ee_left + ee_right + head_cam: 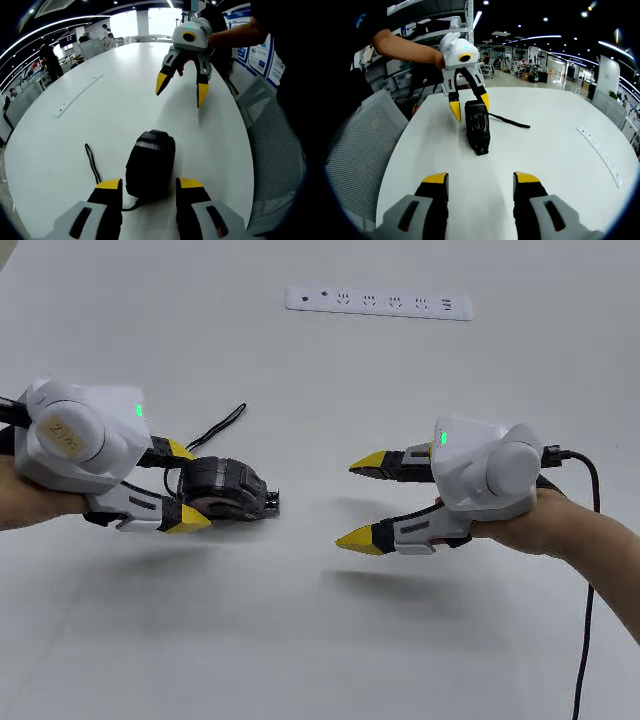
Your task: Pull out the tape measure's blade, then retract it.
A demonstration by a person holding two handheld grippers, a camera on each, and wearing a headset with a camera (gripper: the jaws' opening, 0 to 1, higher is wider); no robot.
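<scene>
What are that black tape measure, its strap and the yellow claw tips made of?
The tape measure looks like black plastic, maybe rubber-coated: matte with dull highlights. Its strap seems a thin flexible cord, woven or rubbery; it lies curved. Yellow tips on the right gripper look like smooth hard plastic.

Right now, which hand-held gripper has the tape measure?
The left hand-held gripper: its jaws flank the boxy black tape measure; the right hand-held gripper is open, empty.

Our left gripper [149, 183] straddles the black tape [150, 157] on the table [55, 165], jaws at either side. Beyond it we see the right gripper [180, 90], jaws spread.
</scene>
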